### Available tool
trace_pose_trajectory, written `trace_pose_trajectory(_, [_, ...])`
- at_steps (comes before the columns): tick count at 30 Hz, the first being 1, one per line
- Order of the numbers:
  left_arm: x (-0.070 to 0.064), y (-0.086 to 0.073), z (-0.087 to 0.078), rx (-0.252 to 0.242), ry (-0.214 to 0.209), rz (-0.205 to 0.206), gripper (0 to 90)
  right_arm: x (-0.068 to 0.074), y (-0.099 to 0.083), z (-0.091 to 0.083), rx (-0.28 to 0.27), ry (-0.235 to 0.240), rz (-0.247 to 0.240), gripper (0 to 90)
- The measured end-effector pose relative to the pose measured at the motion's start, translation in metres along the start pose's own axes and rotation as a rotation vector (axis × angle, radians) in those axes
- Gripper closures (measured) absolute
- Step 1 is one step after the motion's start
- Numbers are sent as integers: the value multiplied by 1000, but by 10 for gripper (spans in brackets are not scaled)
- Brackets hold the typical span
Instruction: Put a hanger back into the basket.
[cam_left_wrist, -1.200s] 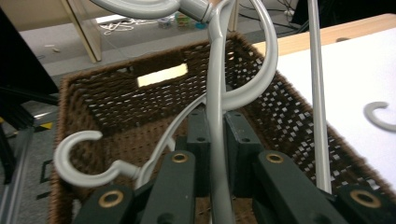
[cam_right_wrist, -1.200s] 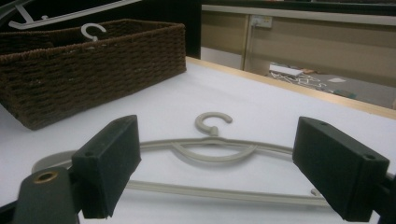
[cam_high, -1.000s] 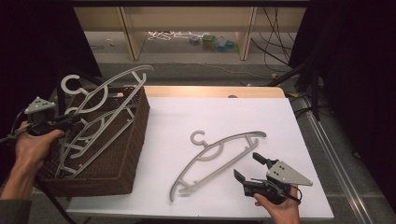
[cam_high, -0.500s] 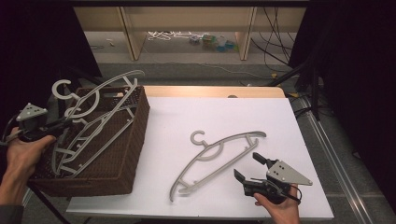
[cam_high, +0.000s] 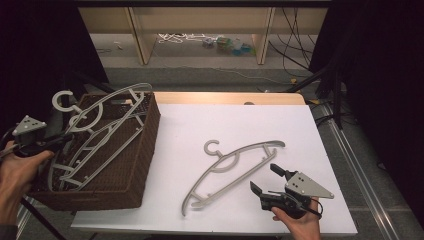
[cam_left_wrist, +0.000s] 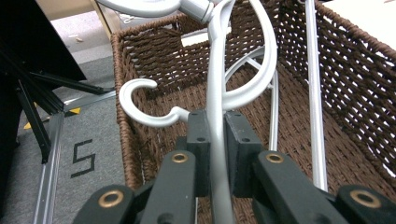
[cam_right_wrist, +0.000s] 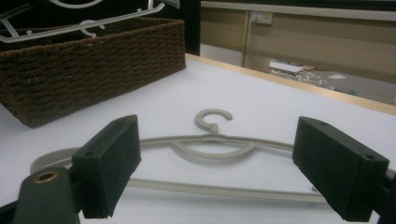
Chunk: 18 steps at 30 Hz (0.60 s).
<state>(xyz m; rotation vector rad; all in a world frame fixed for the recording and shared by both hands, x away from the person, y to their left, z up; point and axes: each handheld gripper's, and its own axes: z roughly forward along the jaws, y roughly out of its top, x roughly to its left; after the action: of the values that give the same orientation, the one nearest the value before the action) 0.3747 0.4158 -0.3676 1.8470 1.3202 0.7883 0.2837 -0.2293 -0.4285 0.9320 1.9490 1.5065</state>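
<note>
Left gripper (cam_left_wrist: 217, 149): jaws closed on the bar of a grey hanger (cam_left_wrist: 215, 93). The bar runs straight up between the two pads and past them; its hook (cam_left_wrist: 140, 105) curls just left of the jaws. In the high view this held hanger (cam_high: 100, 107) sits tilted across the top of the basket (cam_high: 145, 150), hook end out over the near-left rim, far end above the far wall. It looks partly lifted, not clear of the basket.

Beyond the left jaws: more hangers (cam_left_wrist: 314, 93) lie inside the basket, under and beside the held one. Count uncertain, at least two more by the high view. Brown wicker wall ahead and to the right of the jaws.

Right gripper (cam_right_wrist: 229, 168): jaws wide open, holding nothing. A second hanger (cam_right_wrist: 210, 149) lies flat on the white bench (cam_right_wrist: 261, 102) just ahead of the jaws and between their lines, hook (cam_right_wrist: 212, 119) pointing away. In the high view the right gripper (cam_high: 272, 182) rests at the near edge of the bench, close to the lower bar of that hanger (cam_high: 235, 167), not touching it as far as I can tell.

Progress, judged: the work appears to be moving hangers from basket to bench. One is out and laid down. One is in grip and on its way up. The rest remain in the basket. So early to midway; most transfers are left.
</note>
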Motion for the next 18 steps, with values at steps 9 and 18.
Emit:
trace_pose_trajectory(9, [3, 0, 2, 40, 2, 27, 813, 0, 0, 0, 7, 7, -4, 162])
trace_pose_trajectory(18, [4, -4, 8, 59, 11, 29, 813, 0, 0, 0, 5, 6, -3, 162])
